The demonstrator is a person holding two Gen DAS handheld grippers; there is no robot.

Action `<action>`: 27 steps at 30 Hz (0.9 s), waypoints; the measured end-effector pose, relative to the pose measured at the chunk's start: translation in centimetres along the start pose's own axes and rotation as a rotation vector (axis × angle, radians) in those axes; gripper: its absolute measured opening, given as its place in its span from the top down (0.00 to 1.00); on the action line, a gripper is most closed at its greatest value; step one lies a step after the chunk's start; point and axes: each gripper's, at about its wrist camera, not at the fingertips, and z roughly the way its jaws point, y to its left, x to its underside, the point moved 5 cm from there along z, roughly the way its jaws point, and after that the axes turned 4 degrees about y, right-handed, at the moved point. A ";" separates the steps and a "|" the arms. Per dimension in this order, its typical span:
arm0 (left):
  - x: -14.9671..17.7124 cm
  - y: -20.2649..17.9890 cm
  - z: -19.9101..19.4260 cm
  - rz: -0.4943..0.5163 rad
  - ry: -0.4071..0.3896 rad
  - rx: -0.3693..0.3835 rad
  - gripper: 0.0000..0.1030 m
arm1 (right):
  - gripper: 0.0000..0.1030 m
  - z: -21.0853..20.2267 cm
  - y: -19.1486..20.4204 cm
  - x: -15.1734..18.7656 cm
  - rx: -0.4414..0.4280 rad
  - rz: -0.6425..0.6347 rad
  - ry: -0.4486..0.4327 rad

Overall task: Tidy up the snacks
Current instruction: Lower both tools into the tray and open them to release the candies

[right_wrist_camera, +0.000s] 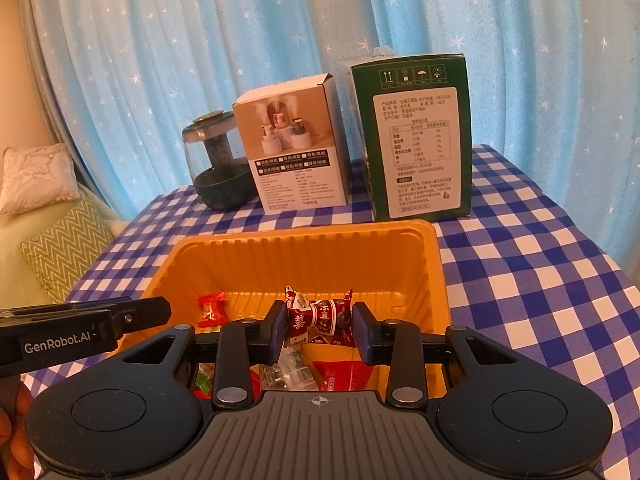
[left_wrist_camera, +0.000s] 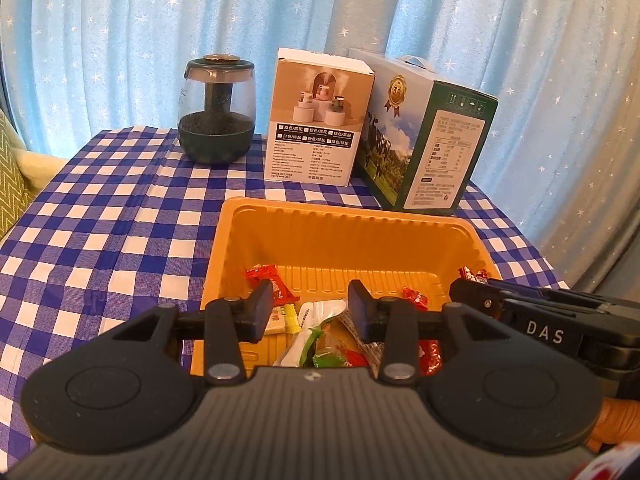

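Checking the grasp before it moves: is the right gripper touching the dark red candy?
Touching. The right wrist view shows the right gripper with both pads pressed on the dark red candy, above the orange tray.

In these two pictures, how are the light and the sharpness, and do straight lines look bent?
Left wrist view: warm light, soft focus; the checked tablecloth curves toward the edges, and the corners are dark. Right wrist view: the same orange tint; the dark red snack packet between the right tongs is rather sharp, but small print on the green box stays unreadable.
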 end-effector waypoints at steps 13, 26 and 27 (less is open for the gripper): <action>0.1 0.3 -0.1 -0.004 -0.004 -0.012 0.53 | 0.56 0.3 0.5 0.0 -0.001 -0.024 0.002; 0.0 0.8 -0.4 -0.009 -0.013 -0.032 0.35 | 0.41 0.3 0.2 0.2 0.011 -0.036 0.004; 0.0 0.8 -0.4 -0.008 -0.015 -0.034 0.35 | 0.41 0.3 0.2 0.2 0.013 -0.036 0.003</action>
